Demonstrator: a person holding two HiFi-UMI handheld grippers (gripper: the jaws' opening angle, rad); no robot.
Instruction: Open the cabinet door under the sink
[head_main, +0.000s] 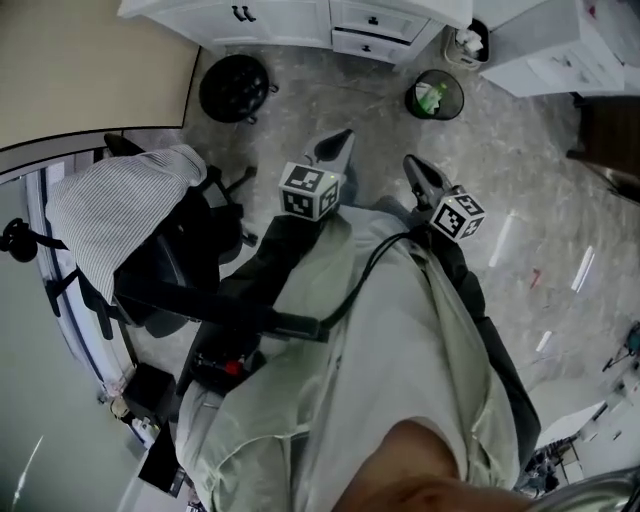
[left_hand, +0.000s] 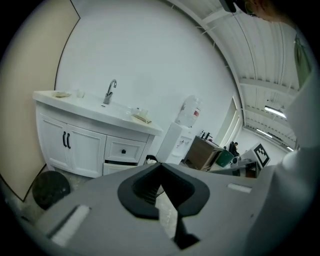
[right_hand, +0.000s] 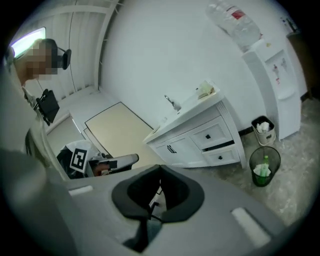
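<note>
The white sink cabinet (left_hand: 75, 145) stands across the floor from me, its two doors shut, with a pair of black handles (left_hand: 65, 140) where they meet. A faucet (left_hand: 109, 92) rises over the counter. The right gripper view shows the same cabinet doors (right_hand: 182, 145) at centre right. In the head view the cabinet (head_main: 270, 20) lies along the top edge. My left gripper (head_main: 340, 138) and right gripper (head_main: 415, 165) are held side by side in front of my body, both shut and empty, well short of the cabinet. Left jaw tips (left_hand: 160, 164) and right jaw tips (right_hand: 160, 167) meet.
A black mesh bin (head_main: 435, 95) with a green bottle stands on the floor right of the cabinet. A black round object (head_main: 235, 88) sits at its left. An office chair with a striped cloth (head_main: 130, 210) is at my left. A water dispenser (left_hand: 180, 135) stands beyond the cabinet.
</note>
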